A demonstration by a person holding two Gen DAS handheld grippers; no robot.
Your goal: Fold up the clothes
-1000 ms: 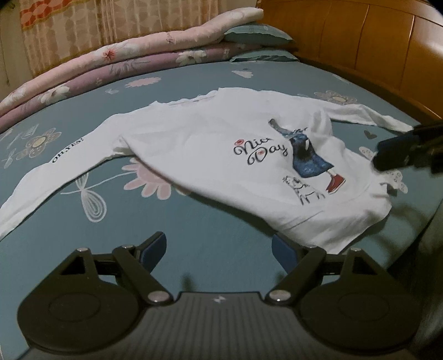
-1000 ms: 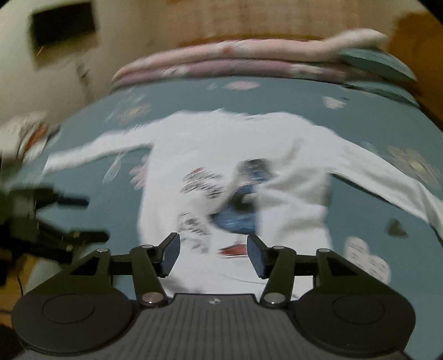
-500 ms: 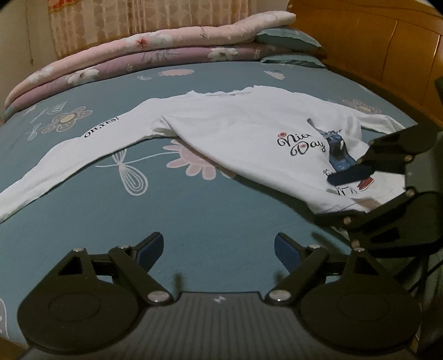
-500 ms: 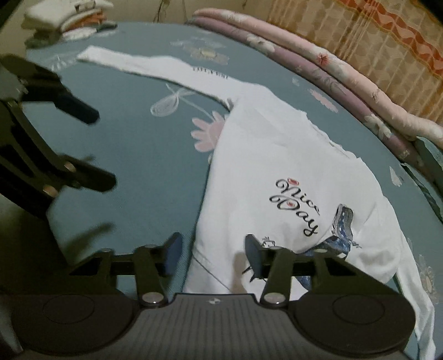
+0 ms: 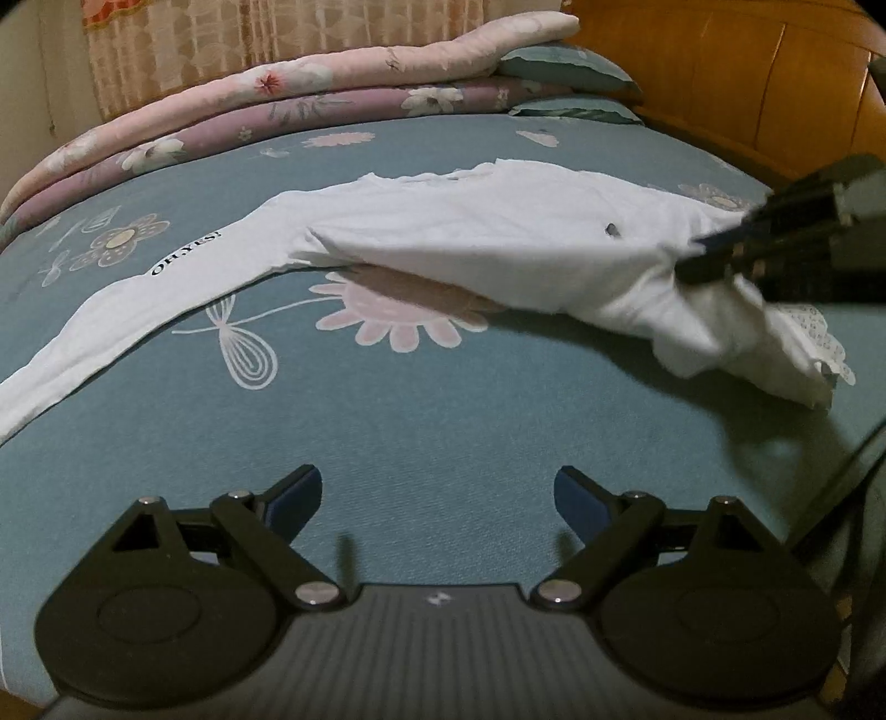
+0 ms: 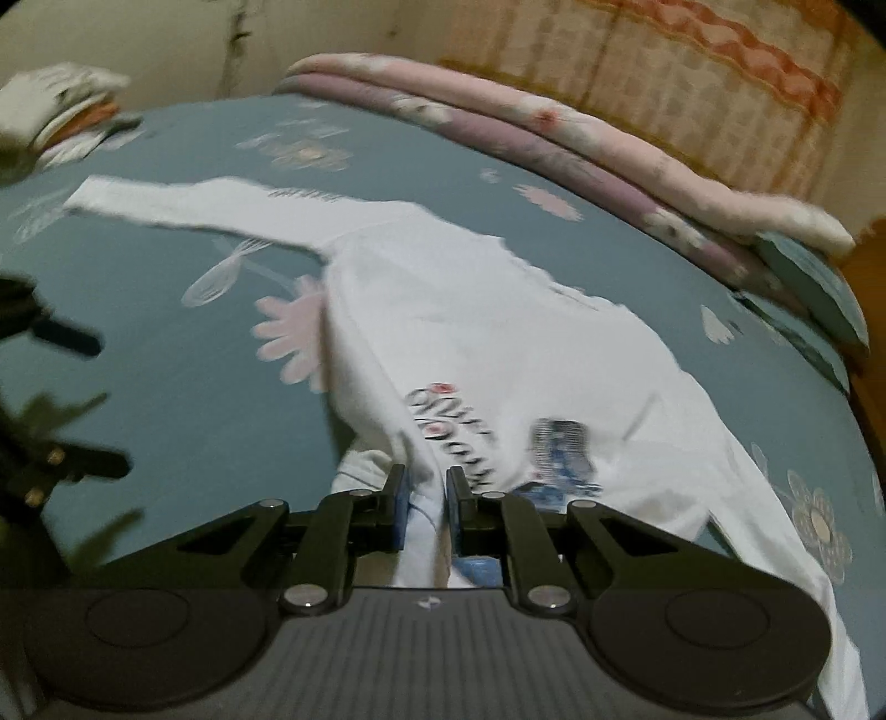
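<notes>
Half a second ago your right tool [image 6: 426, 501] was open at the hem of the white long-sleeved shirt [image 5: 498, 243]; now its fingers are pinched onto that hem and the lower edge is lifted off the bed [image 5: 443, 432], hiding the print from the left view. Your left tool [image 5: 437, 498] still hangs wide open and holds nothing, above bare teal floral sheet. One shirt lies across the bed. Two rolled quilts [image 5: 310, 94] and two pillows [image 5: 559, 66] line the far edge, against a wooden headboard [image 5: 720, 66] and a curtain [image 5: 221, 39].
</notes>
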